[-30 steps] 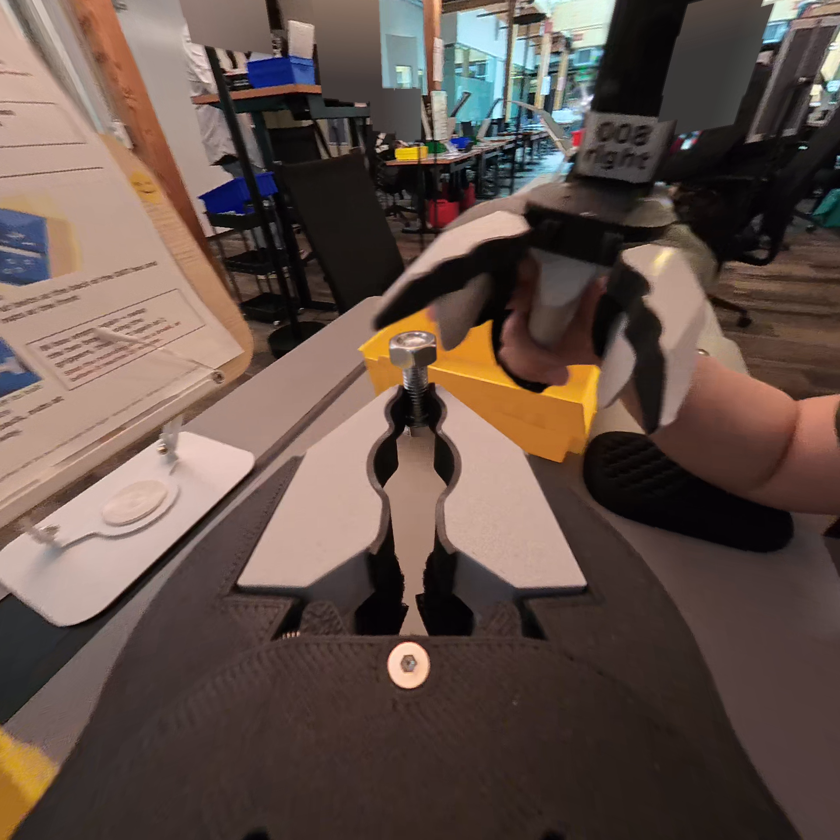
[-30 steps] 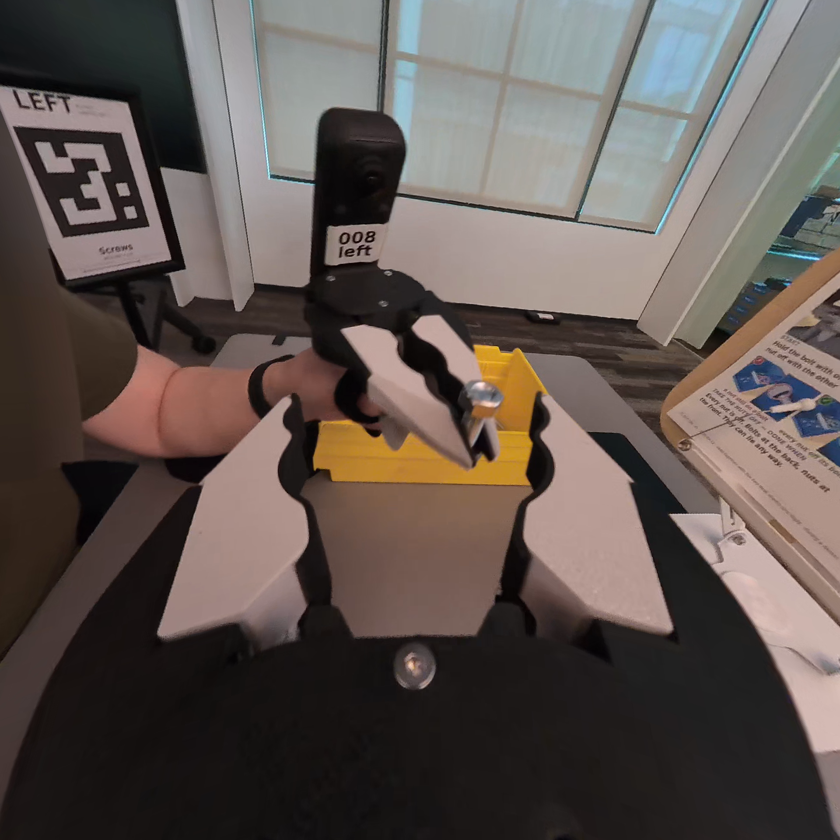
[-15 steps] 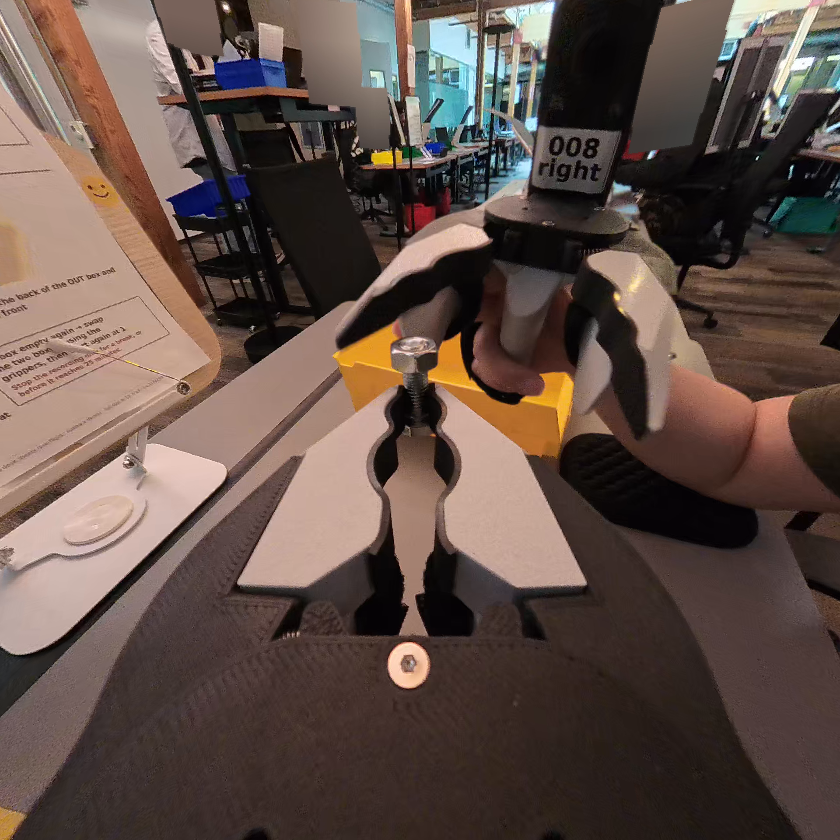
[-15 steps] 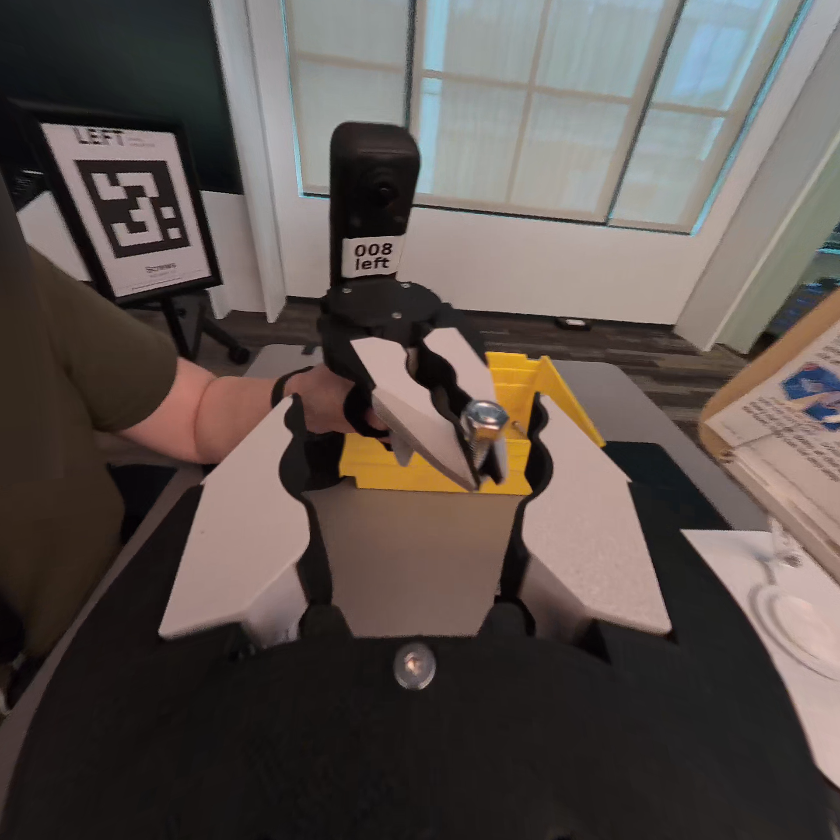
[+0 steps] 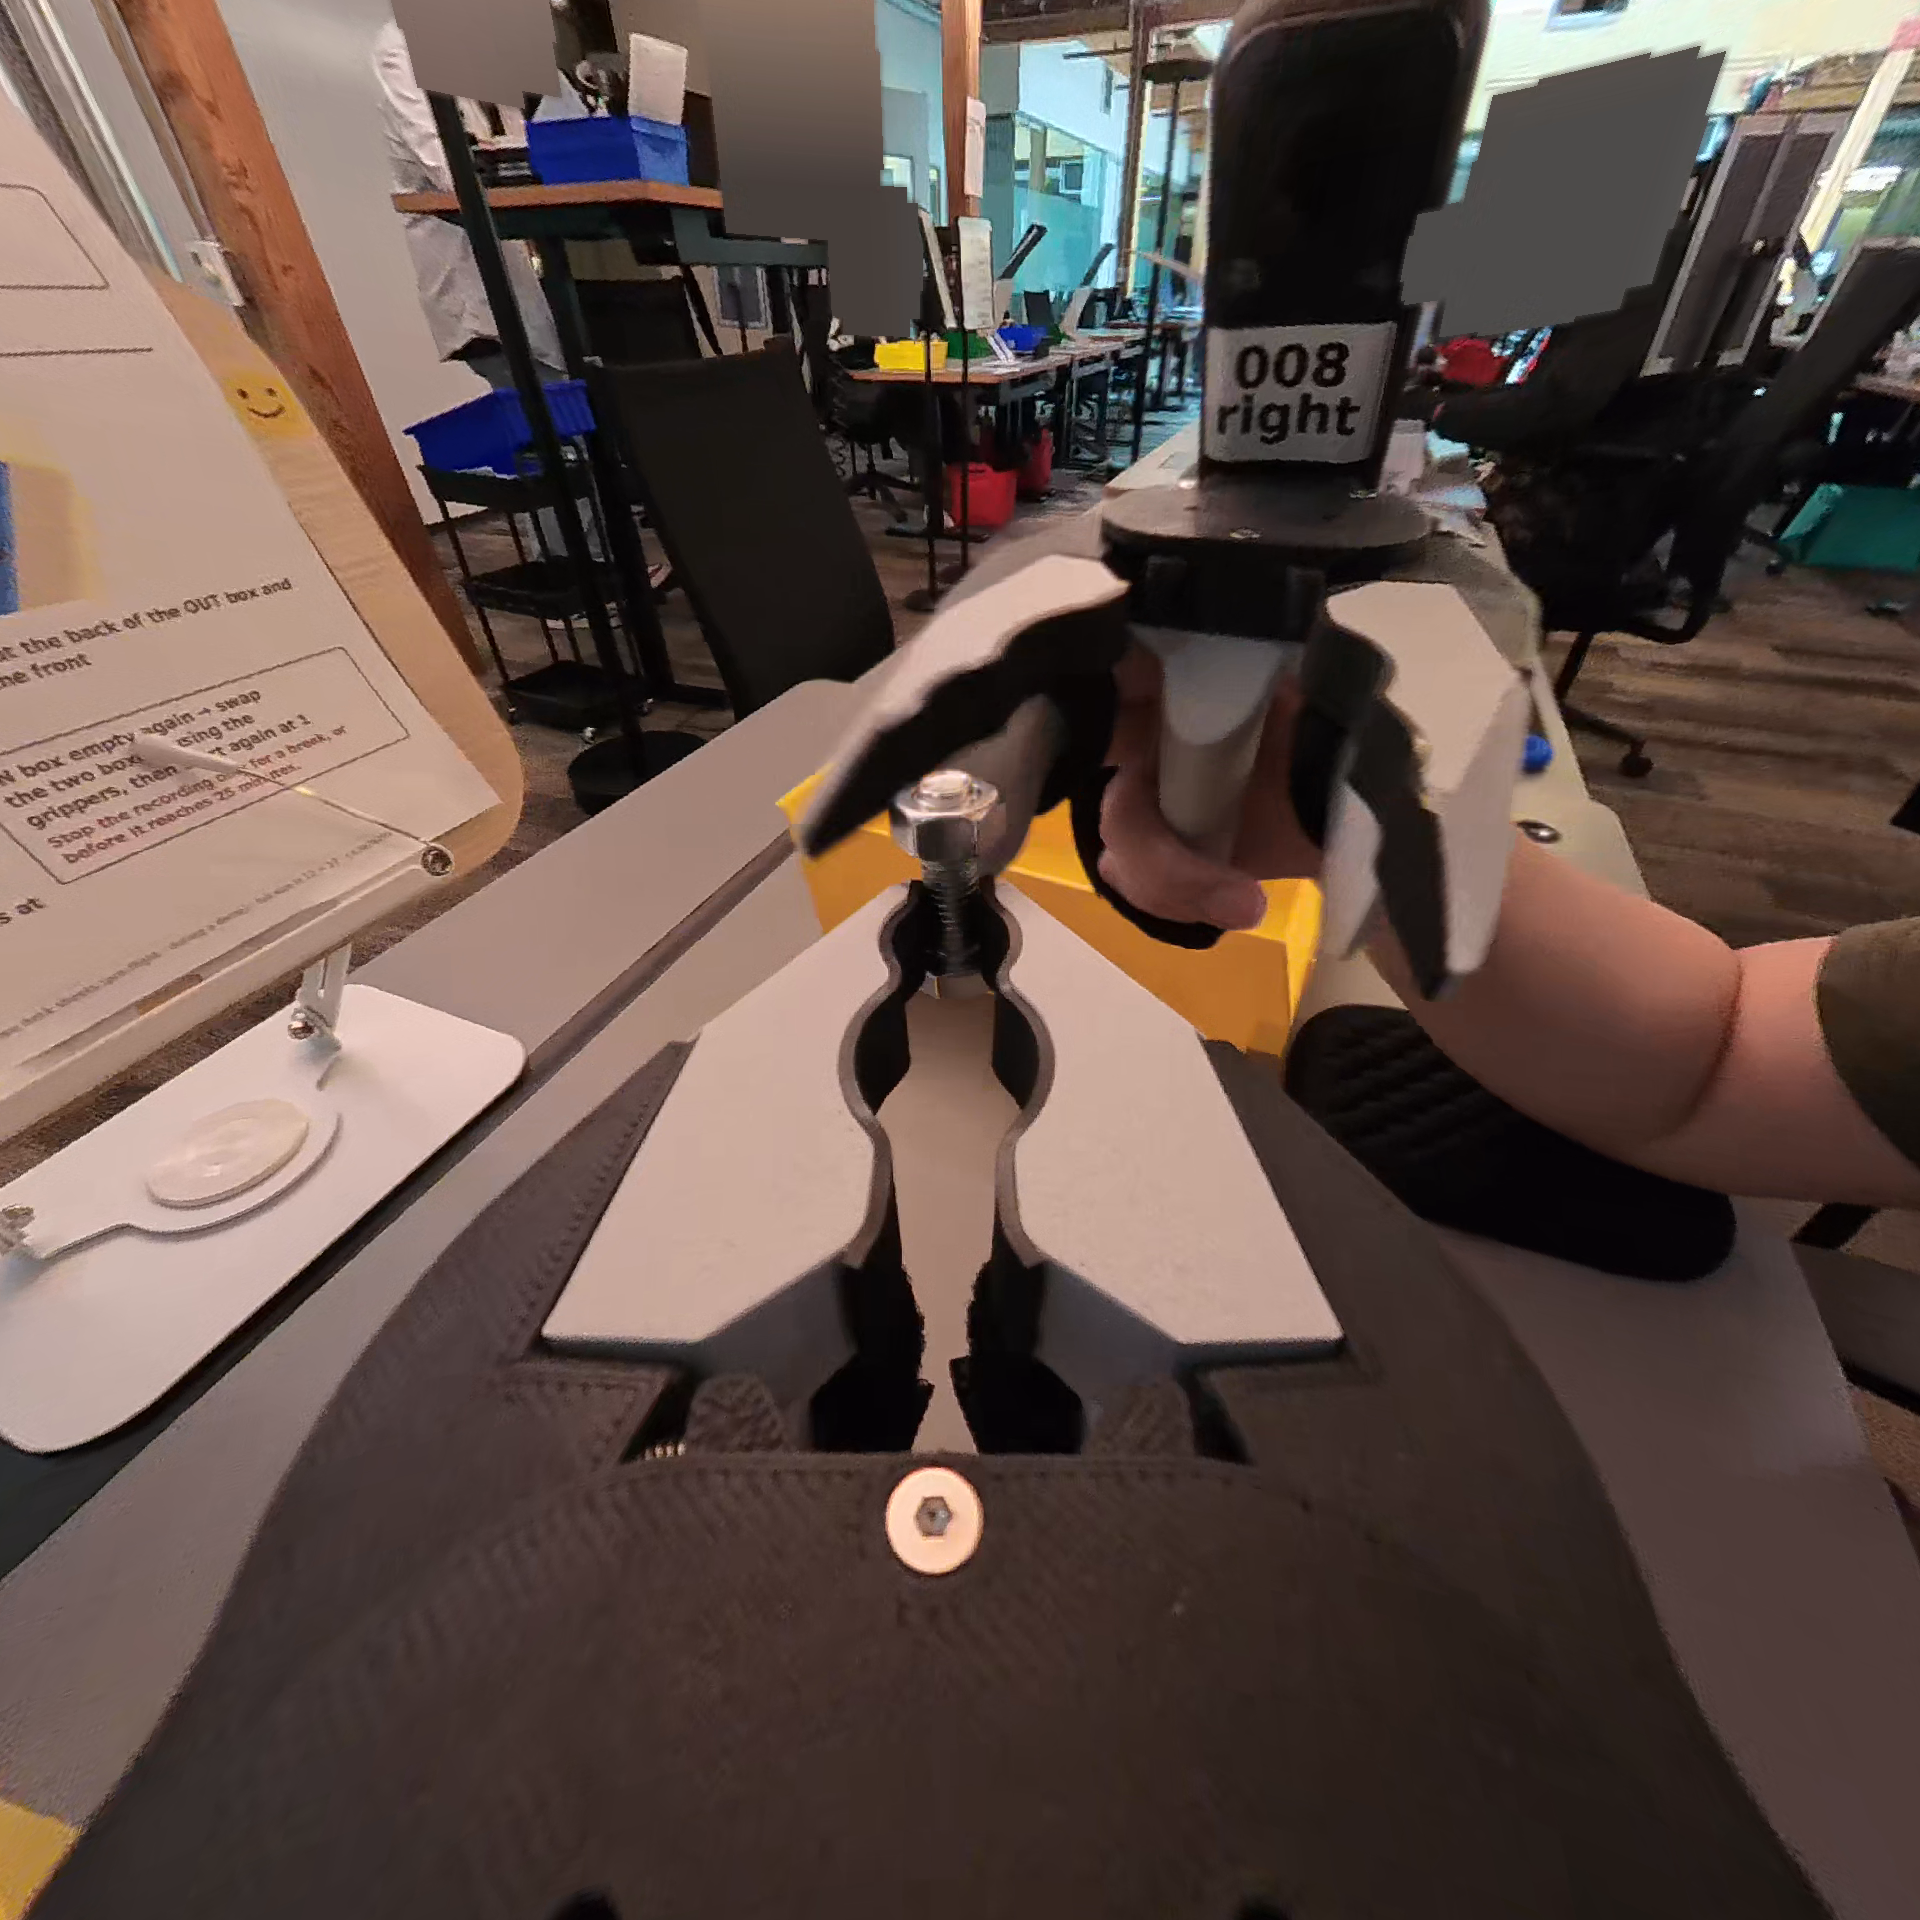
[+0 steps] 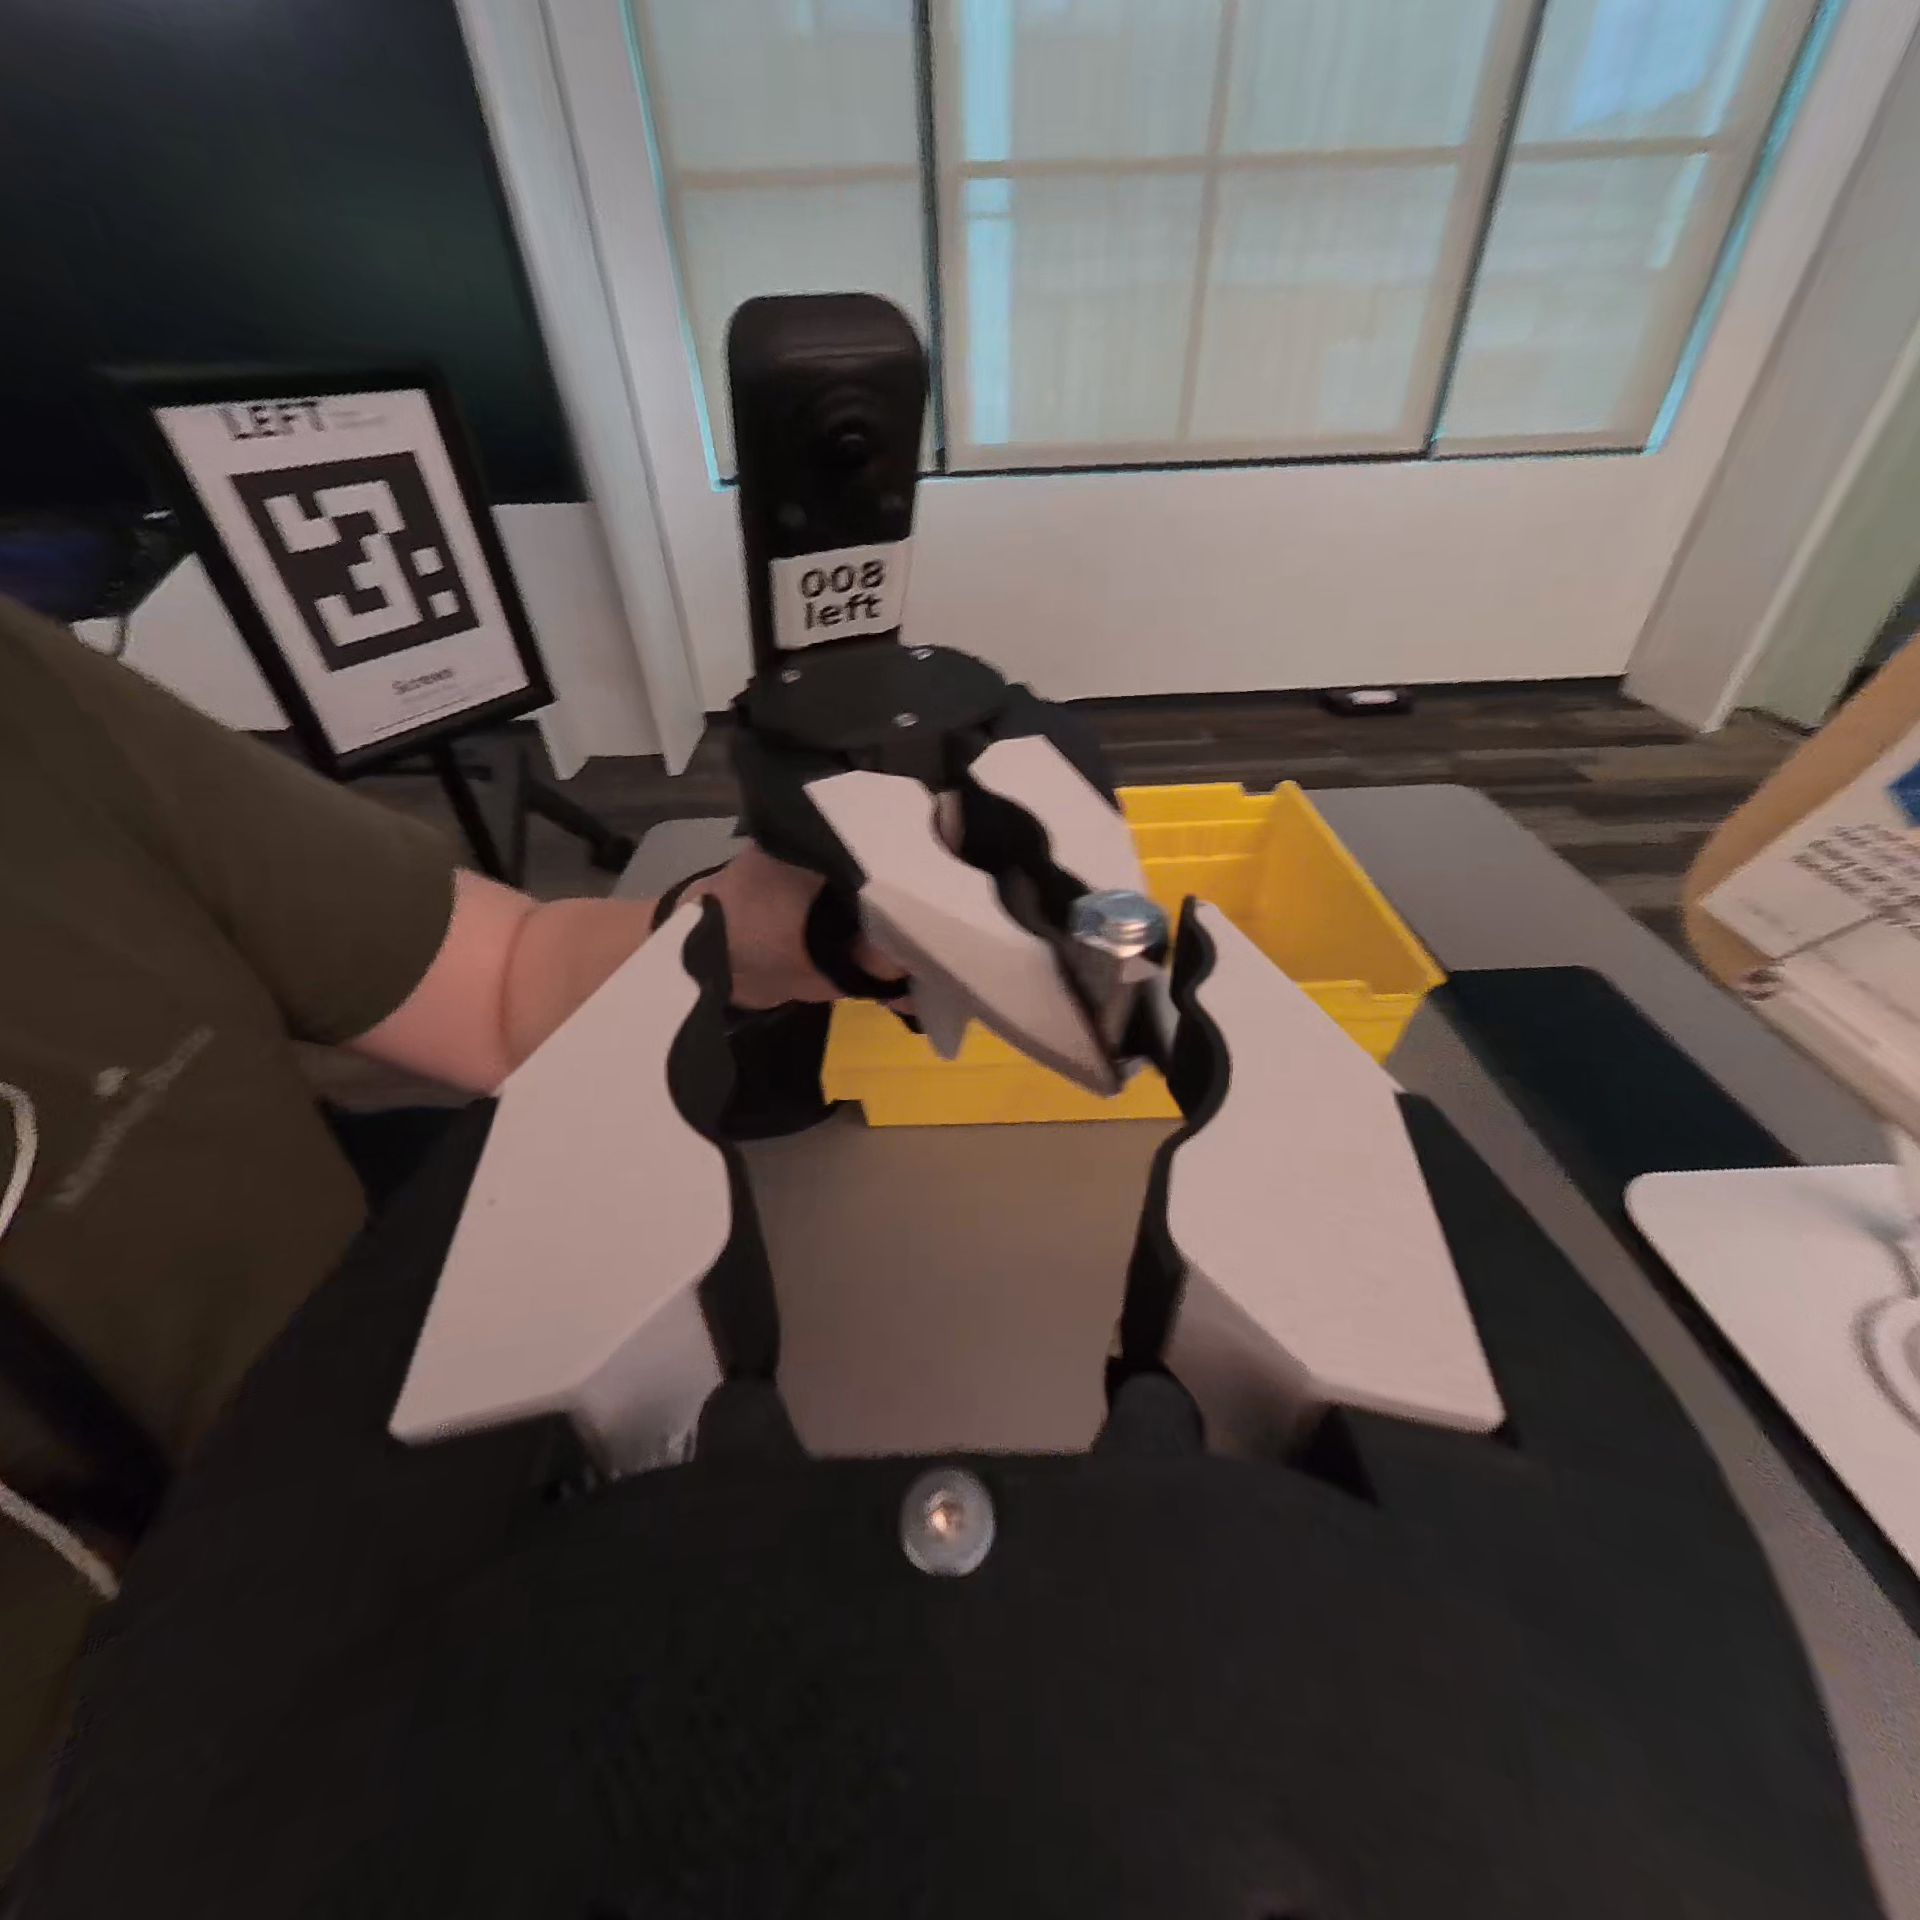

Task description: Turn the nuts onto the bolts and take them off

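Our left gripper (image 5: 951, 961) pinches the bolt (image 5: 948, 914) upright, nut (image 5: 943, 821) at its top, above the bench. Our right gripper (image 6: 951, 997) gapes wide and empty beside it. Closing off-centre, we risk tilting the bolt or cross-threading the nut.

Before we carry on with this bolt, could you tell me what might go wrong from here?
1. The left gripper holds the bolt only near its lower end, so turning the nut could twist or tip it.
2. The right gripper is open and off-centre from the nut; closing now may miss it.
3. A loosened nut could fall outside the yellow bin.
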Demonstrator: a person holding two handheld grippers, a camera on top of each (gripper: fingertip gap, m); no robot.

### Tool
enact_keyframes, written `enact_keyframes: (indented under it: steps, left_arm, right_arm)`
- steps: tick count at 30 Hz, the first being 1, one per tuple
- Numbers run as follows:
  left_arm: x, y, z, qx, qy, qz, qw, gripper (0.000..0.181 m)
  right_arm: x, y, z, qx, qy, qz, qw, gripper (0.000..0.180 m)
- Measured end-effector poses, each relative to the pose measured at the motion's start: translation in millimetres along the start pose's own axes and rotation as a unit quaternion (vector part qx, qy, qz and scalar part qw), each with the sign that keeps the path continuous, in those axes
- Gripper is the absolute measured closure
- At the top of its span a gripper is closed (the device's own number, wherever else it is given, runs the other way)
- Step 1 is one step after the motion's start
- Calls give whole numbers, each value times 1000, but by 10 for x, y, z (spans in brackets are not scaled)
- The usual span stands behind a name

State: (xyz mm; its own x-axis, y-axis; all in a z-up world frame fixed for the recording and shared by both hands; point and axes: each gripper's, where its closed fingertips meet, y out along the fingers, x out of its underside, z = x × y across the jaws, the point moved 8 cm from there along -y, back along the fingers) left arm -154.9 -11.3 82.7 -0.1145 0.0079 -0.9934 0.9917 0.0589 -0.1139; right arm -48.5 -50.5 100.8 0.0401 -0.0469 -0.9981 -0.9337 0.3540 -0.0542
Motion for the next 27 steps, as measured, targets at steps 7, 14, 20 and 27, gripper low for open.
enact_keyframes:
  steps: [7,14,20,27]
  left_arm:
    - [-60,-200,-212,-33,-28,25,999,174]
    - [-22,-27,-14,-1,-3,4,1000,174]
    - [-68,-226,-235,-36,-34,25,998,174]
    - [-41,-52,-12,28,-30,8,999,174]
  right_arm:
    - [-167,-179,-87,33,-28,-5,999,112]
    - [-19,40,-63,15,-14,-25,999,89]
    - [-214,-226,-196,5,-37,-17,999,130]
    - [-61,-89,55,38,12,5,999,121]
